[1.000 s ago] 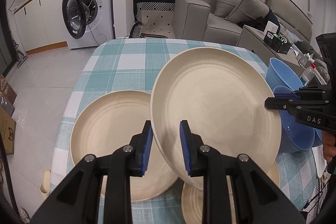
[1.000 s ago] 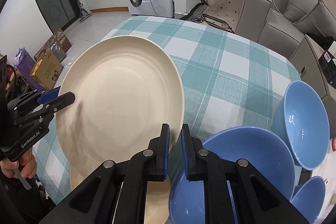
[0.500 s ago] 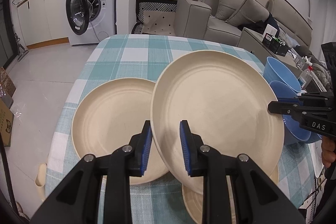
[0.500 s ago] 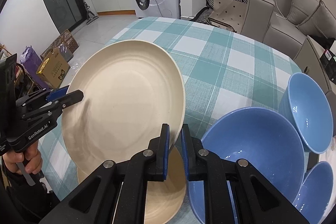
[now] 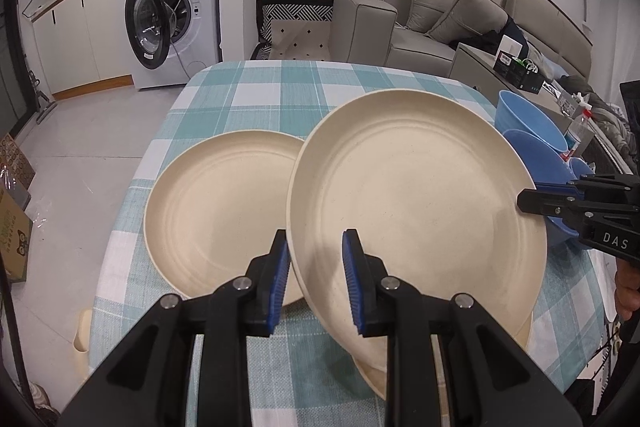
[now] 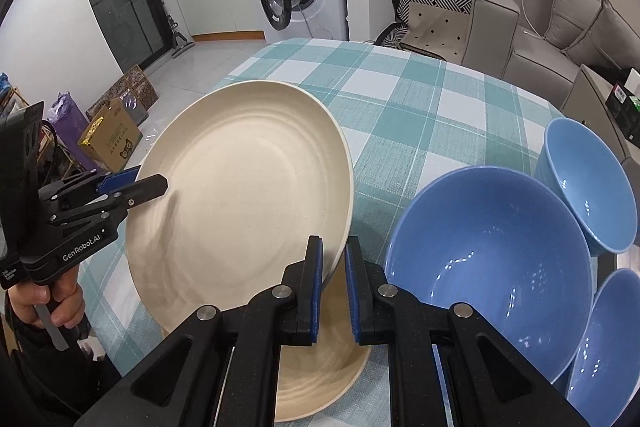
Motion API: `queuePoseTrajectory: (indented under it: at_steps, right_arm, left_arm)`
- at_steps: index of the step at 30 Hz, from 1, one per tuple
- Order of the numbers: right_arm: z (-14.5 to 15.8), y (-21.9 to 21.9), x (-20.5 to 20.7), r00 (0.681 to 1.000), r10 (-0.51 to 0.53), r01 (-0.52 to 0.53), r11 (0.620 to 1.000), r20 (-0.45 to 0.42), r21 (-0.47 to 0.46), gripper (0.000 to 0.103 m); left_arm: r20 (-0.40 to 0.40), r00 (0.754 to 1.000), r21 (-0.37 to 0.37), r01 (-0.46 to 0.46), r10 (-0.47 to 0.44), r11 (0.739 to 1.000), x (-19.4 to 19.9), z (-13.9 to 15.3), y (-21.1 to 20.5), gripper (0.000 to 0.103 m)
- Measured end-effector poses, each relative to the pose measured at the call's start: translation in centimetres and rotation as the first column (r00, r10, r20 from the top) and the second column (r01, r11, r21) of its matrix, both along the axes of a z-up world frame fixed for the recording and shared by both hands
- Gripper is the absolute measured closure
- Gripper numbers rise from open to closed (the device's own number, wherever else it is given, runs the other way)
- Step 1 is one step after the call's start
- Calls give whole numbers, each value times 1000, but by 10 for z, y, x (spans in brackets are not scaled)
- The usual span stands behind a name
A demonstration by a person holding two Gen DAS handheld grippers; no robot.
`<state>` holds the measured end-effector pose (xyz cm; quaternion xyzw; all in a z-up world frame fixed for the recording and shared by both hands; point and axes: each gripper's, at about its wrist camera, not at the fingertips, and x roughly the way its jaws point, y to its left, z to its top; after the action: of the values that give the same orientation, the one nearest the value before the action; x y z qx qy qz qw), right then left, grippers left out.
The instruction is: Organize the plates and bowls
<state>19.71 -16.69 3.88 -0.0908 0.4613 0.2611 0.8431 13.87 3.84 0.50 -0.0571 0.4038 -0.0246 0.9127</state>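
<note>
A large cream plate (image 5: 416, 203) is held tilted above the checked table, gripped on two opposite rims. My left gripper (image 5: 316, 283) is shut on its near rim; my right gripper (image 6: 333, 287) is shut on its other rim. The same plate fills the middle of the right wrist view (image 6: 240, 211). A second cream plate (image 5: 216, 215) lies flat on the table to the left. A third cream plate (image 6: 320, 367) lies under the held one. Three blue bowls (image 6: 492, 263) stand at the right; the largest is beside my right gripper.
The table has a teal checked cloth (image 5: 256, 95). A washing machine (image 5: 172, 15) with its door open and a grey sofa (image 5: 436, 23) stand beyond the far edge. Cardboard boxes (image 6: 110, 139) lie on the floor left of the table.
Both grippers have lifted the held plate higher and pulled back a little. The plate underneath now shows more. Both grips are unchanged.
</note>
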Motion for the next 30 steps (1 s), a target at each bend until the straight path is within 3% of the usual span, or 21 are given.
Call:
queuePoseTrajectory:
  at_steps: [7, 17, 30]
  right_arm:
    - [-5, -6, -18, 1000, -11, 11, 1000, 17, -2, 91]
    - [-17, -25, -39, 998, -58, 57, 995, 7, 78, 91]
    - [-24, -37, -64, 996, -82, 79, 994, 32, 78, 91]
  left_arm:
    - [1, 1000, 8, 12, -12, 1000, -7, 0, -5, 79]
    - [-20, 999, 4, 31, -31, 1000, -16, -9, -13, 79]
    - [-42, 998, 27, 52, -51, 998, -21, -17, -25, 79]
